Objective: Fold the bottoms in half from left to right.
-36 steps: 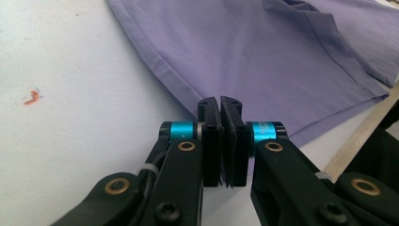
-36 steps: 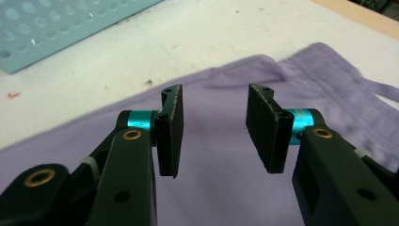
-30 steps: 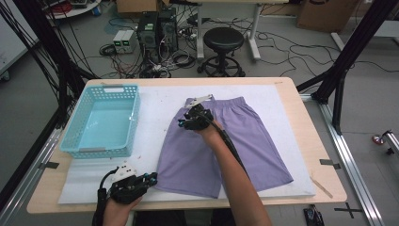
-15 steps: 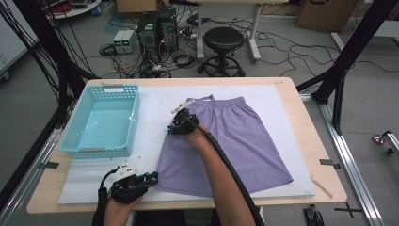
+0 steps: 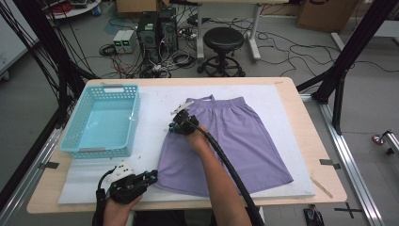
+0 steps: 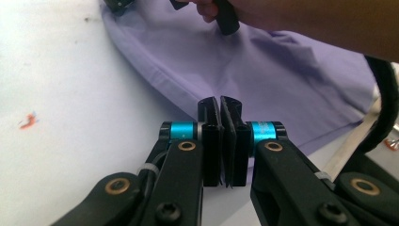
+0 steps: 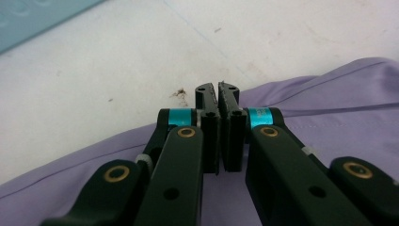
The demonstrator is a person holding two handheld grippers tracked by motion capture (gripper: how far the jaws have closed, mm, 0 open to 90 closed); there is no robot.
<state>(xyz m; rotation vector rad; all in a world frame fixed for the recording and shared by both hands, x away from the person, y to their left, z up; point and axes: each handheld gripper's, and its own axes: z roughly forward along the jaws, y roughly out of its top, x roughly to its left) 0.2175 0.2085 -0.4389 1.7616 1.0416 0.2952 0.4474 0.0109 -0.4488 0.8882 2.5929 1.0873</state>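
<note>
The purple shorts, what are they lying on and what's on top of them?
The purple shorts lie on a white mat. The right gripper rests on their left edge; the mat beneath them is covered.

A light blue plastic basket (image 5: 102, 120) sits at the left of the frame on the white mat (image 5: 150, 101) that covers most of the wooden table (image 5: 313, 125). Behind the table, top centre, there's a black round stool (image 5: 223, 40), with two dark computer towers (image 5: 157, 30) to its left and cables (image 5: 129, 61) all over the grey floor. A cardboard box (image 5: 322, 14) sits in the top right.
</note>
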